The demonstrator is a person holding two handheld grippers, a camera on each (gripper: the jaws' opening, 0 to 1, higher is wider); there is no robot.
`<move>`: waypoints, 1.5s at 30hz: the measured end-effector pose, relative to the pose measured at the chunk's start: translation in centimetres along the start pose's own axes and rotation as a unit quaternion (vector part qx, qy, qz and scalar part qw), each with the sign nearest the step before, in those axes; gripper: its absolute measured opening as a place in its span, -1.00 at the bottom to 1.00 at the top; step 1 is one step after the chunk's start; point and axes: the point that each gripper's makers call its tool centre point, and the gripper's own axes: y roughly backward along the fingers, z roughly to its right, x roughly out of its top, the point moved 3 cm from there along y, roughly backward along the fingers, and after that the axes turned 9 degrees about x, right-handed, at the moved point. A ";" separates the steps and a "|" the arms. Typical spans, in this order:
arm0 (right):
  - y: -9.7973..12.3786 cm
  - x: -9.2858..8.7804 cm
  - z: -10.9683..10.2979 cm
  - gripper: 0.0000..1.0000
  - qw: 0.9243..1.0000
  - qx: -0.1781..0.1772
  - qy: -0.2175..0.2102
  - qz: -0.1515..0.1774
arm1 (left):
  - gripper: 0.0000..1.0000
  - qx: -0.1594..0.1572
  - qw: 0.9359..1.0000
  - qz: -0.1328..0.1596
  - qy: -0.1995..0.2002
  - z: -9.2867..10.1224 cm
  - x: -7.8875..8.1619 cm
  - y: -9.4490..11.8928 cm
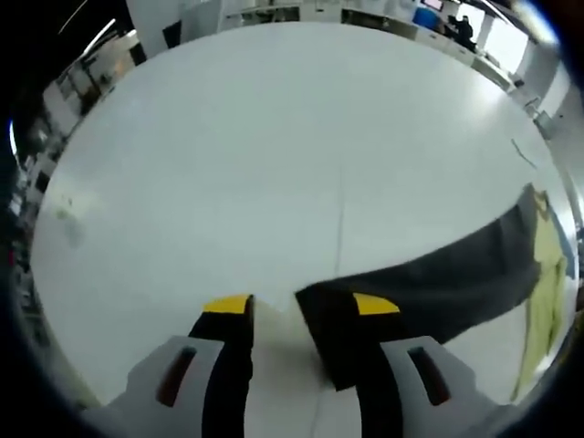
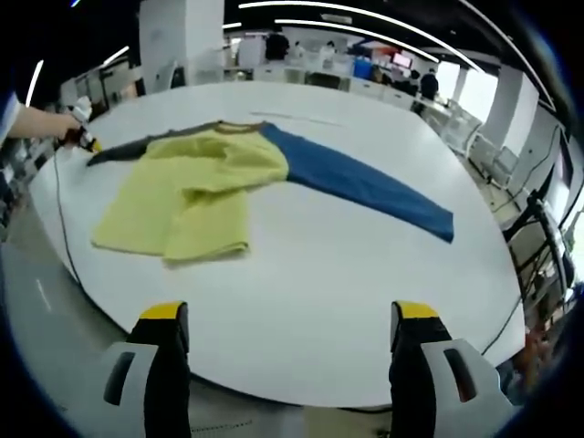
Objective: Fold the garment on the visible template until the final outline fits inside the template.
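A long-sleeved garment lies on the white table. Its yellow body is partly folded, and a blue sleeve stretches out to the right. The dark grey sleeve runs across the table to my left gripper. That gripper is open, and the cuff lies flat against the inner side of its right jaw. In the right gripper view a hand holds the left gripper at the grey sleeve's end. My right gripper hangs open over the table's near edge, well short of the garment.
The yellow body lies at the right edge of the left gripper view. A thin seam runs along the table. A cable hangs off the left edge. Chairs and desks stand beyond the table.
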 end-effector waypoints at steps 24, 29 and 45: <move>0.1 0.4 -0.6 0.80 1.000 0.018 0.008 0.015 | 0.84 -0.031 0.996 0.068 -0.055 3.2 -2.1 5.2; 0.1 0.6 -0.8 0.80 0.999 0.022 0.012 0.020 | 0.86 -0.042 0.994 0.084 -0.053 4.1 -2.9 7.3; 0.3 1.0 -1.2 0.77 0.999 0.032 0.030 0.033 | 0.83 -0.091 0.986 0.137 -0.018 7.8 -6.5 15.3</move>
